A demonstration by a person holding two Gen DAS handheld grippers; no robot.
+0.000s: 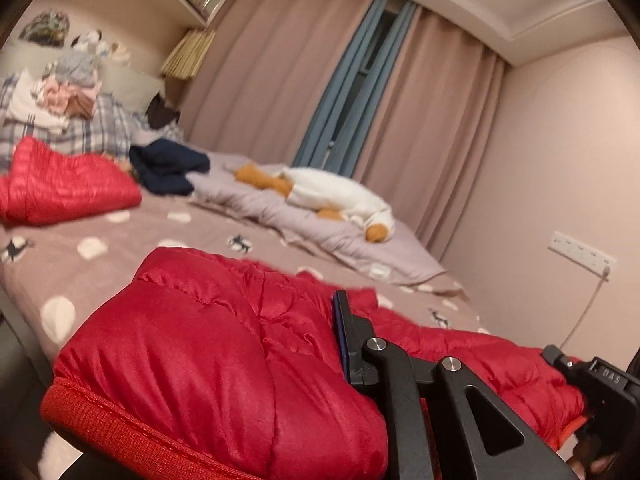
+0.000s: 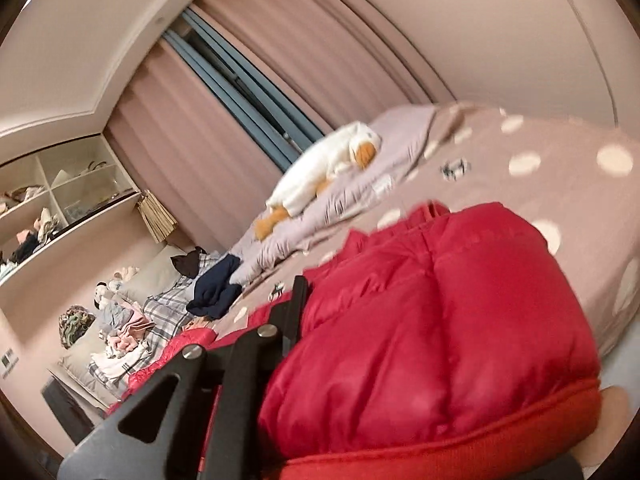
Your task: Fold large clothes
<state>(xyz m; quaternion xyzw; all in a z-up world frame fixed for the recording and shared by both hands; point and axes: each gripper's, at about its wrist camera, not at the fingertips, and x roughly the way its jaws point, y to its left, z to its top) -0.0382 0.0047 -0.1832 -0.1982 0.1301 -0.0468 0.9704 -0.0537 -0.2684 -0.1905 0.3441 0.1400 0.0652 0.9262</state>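
A red quilted down jacket (image 1: 208,344) with a ribbed hem lies across the near edge of the bed. My left gripper (image 1: 280,400) is shut on its hem end; only the right finger (image 1: 348,344) shows, the other is hidden under the fabric. In the right wrist view the same jacket (image 2: 432,320) bulges over my right gripper (image 2: 360,352), which is shut on it; only the left finger (image 2: 296,308) shows. The right gripper's body also shows in the left wrist view (image 1: 600,392). Another part of the red jacket (image 1: 60,188) lies farther up the bed.
The bed (image 1: 168,232) has a dotted mauve sheet. On it lie a plush goose (image 1: 340,196) on a grey quilt, a navy garment (image 1: 168,168) and a pile of clothes (image 1: 60,96) at the headboard. Curtains, shelves (image 2: 60,200) and a wall socket (image 1: 580,252) surround it.
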